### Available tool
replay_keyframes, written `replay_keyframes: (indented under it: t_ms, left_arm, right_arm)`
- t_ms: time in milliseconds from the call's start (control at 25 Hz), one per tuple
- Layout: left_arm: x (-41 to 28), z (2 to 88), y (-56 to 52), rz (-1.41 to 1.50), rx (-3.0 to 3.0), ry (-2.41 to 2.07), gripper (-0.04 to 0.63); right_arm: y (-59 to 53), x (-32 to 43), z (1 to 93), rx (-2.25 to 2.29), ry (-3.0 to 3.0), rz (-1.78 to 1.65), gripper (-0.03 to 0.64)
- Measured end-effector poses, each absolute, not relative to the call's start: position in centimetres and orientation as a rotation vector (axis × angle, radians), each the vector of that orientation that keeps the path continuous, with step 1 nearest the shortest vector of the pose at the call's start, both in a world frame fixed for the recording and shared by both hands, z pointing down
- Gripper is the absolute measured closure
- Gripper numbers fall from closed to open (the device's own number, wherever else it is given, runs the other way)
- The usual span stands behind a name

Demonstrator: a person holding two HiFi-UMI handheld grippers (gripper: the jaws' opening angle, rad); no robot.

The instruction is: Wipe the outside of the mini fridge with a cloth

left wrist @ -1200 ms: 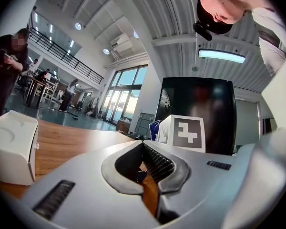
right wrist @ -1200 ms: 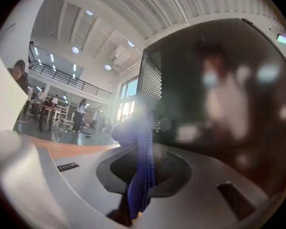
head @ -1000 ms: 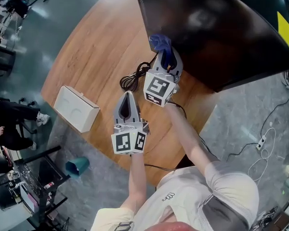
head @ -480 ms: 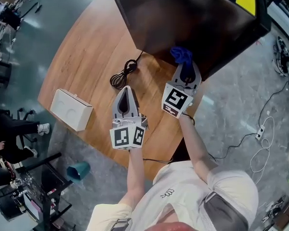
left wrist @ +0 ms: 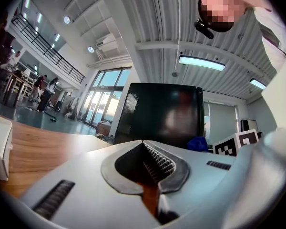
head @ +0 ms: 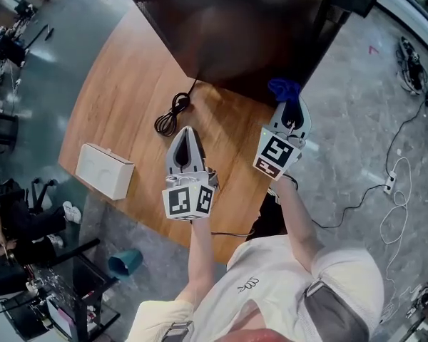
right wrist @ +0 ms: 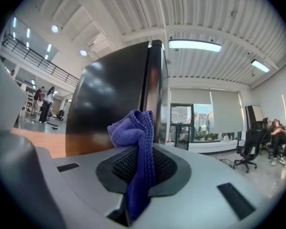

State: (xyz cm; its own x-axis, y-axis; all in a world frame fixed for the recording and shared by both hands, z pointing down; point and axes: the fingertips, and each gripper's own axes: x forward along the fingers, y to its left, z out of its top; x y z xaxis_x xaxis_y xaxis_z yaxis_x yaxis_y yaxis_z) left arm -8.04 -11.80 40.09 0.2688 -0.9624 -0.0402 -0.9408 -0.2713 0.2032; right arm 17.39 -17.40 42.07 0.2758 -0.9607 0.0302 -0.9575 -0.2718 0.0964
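The black mini fridge [head: 250,27] stands on the far part of the round wooden table [head: 128,98]; it also fills the middle of the left gripper view [left wrist: 162,113] and the right gripper view [right wrist: 114,104]. My right gripper [head: 289,109] is shut on a blue cloth [head: 284,90], bunched at its tip [right wrist: 133,128], close to the fridge's right front corner. My left gripper [head: 185,137] is shut with nothing in it, over the table in front of the fridge; its jaws meet [left wrist: 145,144].
A coiled black power cord [head: 170,114] lies on the table just left of my left gripper. A white box [head: 104,170] sits near the table's left edge. Cables and a power strip [head: 389,184] lie on the grey floor at right. A teal bin [head: 125,262] stands below.
My right gripper with the cloth has swung rightward along the fridge's front to its right corner. The left gripper has stayed put over the table.
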Motion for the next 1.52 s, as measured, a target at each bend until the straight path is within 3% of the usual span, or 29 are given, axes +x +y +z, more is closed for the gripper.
replay_keyframes:
  t_ms: [520,880,1240,1520]
  left_arm:
    - [-6.2,40.4,-11.0,-0.220,2.426,-1.762,0.591]
    - [-8.7,41.8,-11.9,-0.233,2.334,-1.831,0.591]
    - [-13.6,45.5,-12.7,-0.209,2.197,-1.891,0.591]
    - [-17.7,46.3,-12.5,-0.214,2.078,-2.014,0.591]
  right_arm:
    - [-15.5,18.9,41.5,2.447,-1.865,-0.072,0.555]
    - [-18.7,7.4,41.5,2.202,-2.289,0.062,0.555]
    - [-27.9,-7.5,43.9,1.915,-2.445,-0.112,0.555]
    - [-33.5,-11.2,48.2,1.876,-2.403,-0.052,0.555]
